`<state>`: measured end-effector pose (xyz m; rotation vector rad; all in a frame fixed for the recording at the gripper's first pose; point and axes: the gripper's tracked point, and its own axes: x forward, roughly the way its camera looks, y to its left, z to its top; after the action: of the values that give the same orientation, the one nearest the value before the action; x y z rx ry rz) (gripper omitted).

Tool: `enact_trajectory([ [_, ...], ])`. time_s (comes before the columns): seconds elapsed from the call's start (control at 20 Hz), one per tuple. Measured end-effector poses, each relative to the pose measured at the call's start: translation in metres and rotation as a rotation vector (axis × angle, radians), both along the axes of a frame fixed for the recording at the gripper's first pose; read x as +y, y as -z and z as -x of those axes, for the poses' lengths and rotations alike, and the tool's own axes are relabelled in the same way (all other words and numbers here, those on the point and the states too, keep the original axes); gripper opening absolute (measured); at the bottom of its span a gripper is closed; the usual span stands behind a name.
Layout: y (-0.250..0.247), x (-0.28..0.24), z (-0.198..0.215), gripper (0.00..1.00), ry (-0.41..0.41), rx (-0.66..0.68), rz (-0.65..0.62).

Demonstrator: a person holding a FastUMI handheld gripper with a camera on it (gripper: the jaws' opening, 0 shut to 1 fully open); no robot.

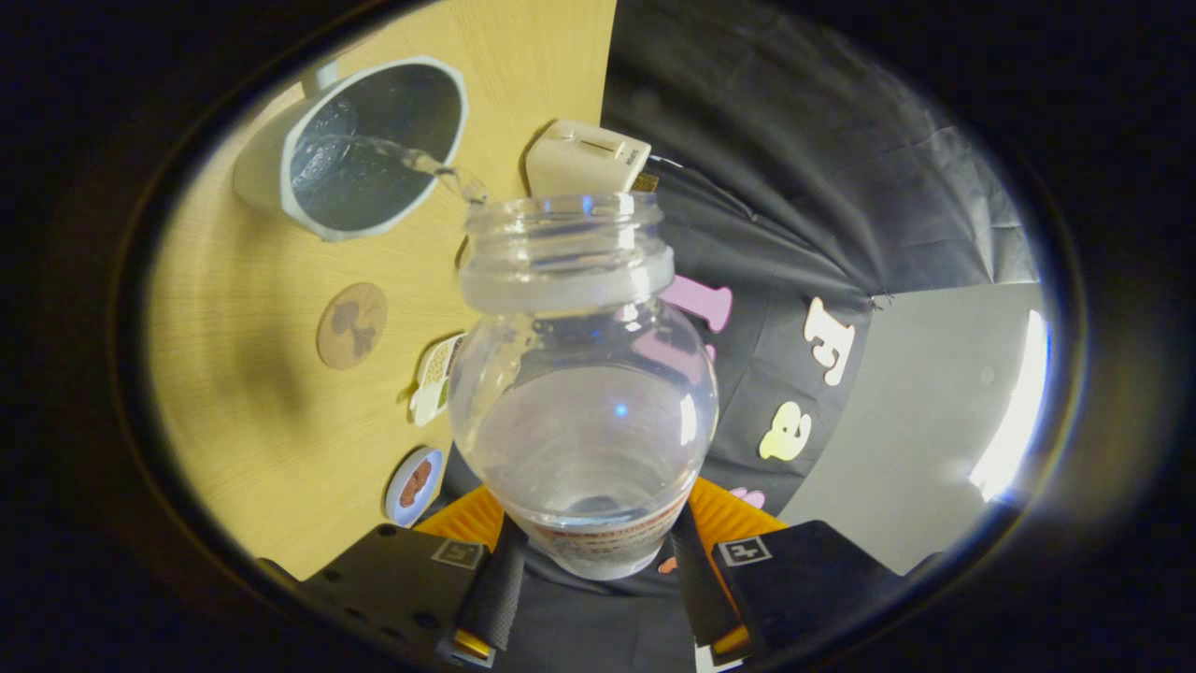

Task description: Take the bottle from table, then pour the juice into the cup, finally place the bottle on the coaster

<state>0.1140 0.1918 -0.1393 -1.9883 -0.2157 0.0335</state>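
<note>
The tongs grip the bottle by its lower body, one finger pressed on each side of it. The bottle is clear, uncapped and tipped over on its side, its open mouth pointing away from the fingers. A thin clear stream leaves the rim and arcs into the cup, which stands on the table beyond the mouth. The cup is pale outside, dark inside, and already holds some liquid. Near the bottle's neck, a cream box sits at the table's edge. Between the cup and the fingers a round brown coaster lies flat on the wood, well apart from the cup. Closer to the fingers, a small packet and a little round disc lie near the table's edge, beside the bottle.
</note>
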Motion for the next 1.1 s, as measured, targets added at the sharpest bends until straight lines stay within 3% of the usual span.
enact_trajectory([
  [0.75,0.011,0.007,0.001,0.76,-0.019,0.02,0.038],
  [1.1,0.039,-0.019,-0.001,0.76,0.117,0.197,-0.183],
])
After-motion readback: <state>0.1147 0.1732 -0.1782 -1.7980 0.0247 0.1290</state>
